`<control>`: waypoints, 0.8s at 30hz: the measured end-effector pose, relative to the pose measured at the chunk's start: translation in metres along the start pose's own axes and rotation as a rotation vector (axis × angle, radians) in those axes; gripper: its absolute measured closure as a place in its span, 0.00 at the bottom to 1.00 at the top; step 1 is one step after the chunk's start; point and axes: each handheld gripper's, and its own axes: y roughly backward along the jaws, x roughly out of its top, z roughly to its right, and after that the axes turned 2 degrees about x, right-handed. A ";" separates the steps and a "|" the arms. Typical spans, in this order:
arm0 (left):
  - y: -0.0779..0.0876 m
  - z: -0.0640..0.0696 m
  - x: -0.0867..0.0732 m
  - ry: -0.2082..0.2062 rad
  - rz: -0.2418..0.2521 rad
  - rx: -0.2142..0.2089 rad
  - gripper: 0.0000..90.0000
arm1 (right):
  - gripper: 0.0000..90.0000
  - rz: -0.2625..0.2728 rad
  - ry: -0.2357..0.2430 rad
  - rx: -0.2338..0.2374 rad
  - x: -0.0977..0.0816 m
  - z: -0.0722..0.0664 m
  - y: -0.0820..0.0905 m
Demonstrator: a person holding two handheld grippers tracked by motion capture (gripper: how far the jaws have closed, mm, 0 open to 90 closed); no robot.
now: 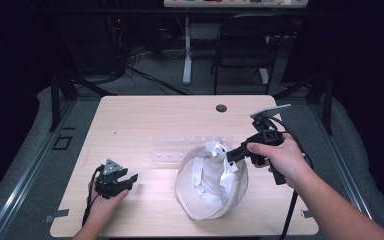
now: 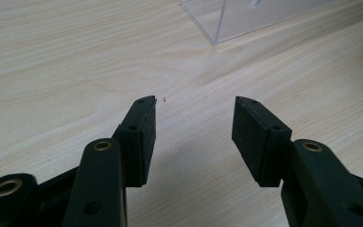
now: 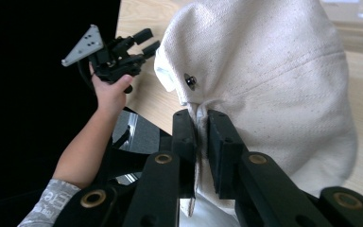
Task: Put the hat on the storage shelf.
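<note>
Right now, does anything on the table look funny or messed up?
Yes. The white cloth cap lies upside down and crumpled, its edge pinched in the shut right gripper. The clear plastic rack behind looks fine, and the left gripper holds nothing.

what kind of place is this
Probably a lab or office room set up for recording handling work: a light wooden table stands on grey carpet, with cables on the floor behind, and a desk leg and black chair farther back.
</note>
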 end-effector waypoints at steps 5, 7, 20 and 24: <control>0.000 0.001 0.000 -0.001 0.004 -0.003 0.56 | 0.92 0.033 0.009 0.016 0.001 -0.011 0.006; 0.001 0.001 0.000 0.000 0.008 -0.005 0.56 | 0.92 0.039 0.021 0.020 0.001 -0.013 0.009; 0.001 0.012 0.003 -0.017 0.035 -0.032 0.58 | 0.92 0.132 0.009 0.010 0.009 -0.011 0.032; 0.000 0.016 0.003 -0.026 0.039 -0.036 0.58 | 0.92 0.142 -0.001 0.013 0.012 -0.010 0.036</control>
